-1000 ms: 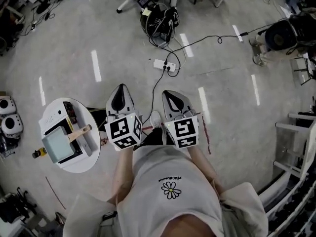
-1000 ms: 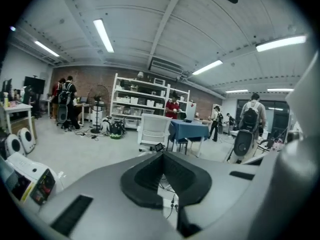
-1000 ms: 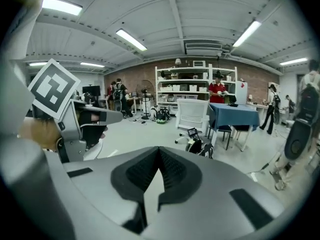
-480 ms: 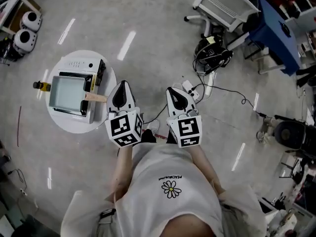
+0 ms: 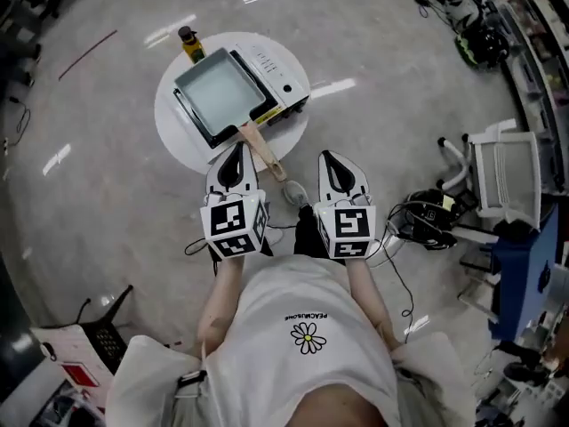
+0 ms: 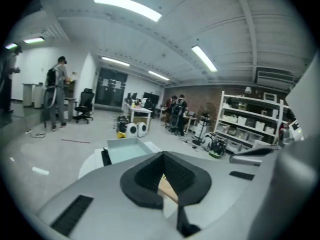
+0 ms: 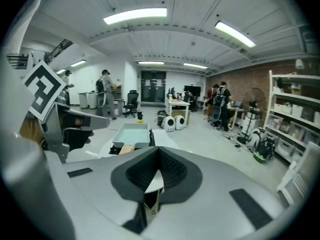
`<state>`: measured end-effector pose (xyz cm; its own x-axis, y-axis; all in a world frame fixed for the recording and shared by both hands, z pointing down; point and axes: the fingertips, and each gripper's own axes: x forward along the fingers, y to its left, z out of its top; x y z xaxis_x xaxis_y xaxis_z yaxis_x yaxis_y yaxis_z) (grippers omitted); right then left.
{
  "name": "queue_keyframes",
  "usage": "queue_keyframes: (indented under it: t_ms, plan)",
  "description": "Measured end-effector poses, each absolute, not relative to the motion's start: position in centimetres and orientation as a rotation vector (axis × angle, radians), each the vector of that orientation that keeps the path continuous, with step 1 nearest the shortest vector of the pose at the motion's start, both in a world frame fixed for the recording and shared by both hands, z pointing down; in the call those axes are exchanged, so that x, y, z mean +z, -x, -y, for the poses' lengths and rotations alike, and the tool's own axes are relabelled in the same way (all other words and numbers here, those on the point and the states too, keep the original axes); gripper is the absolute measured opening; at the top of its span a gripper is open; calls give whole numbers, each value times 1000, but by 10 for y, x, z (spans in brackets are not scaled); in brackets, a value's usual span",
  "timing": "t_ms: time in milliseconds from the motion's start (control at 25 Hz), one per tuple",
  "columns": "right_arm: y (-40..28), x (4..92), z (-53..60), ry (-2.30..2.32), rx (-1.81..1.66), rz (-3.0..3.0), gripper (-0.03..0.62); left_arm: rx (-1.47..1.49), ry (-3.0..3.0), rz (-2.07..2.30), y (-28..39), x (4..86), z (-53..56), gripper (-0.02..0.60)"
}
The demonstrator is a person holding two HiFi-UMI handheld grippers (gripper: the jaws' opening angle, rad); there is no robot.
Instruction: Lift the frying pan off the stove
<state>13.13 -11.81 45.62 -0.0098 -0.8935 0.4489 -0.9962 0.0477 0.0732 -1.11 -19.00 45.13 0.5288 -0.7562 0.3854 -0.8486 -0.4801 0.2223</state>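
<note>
Past table rim (image 5: 172, 139), pan handle (image 5: 265, 154); open floor (image 5: 107, 203).

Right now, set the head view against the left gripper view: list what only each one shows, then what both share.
Only the head view: the person's shirt with a daisy print, and a white frame standing on the floor at the right. Only the left gripper view: ceiling lights, shelving and people standing across the room. Both: the rectangular frying pan on the stove, its wooden handle, and the round white table under them.
</note>
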Motion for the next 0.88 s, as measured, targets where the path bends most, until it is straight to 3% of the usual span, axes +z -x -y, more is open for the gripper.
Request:
queue_keyframes:
  t_ms: [400, 880]
  plan:
    - [-116, 461, 199, -1431, 296, 2310, 3, 215, -2067, 1753, 36, 439, 201, 0]
    - [-114, 466, 204, -1161, 266, 2458, 2, 202, -1811, 2014, 49, 431, 162, 0]
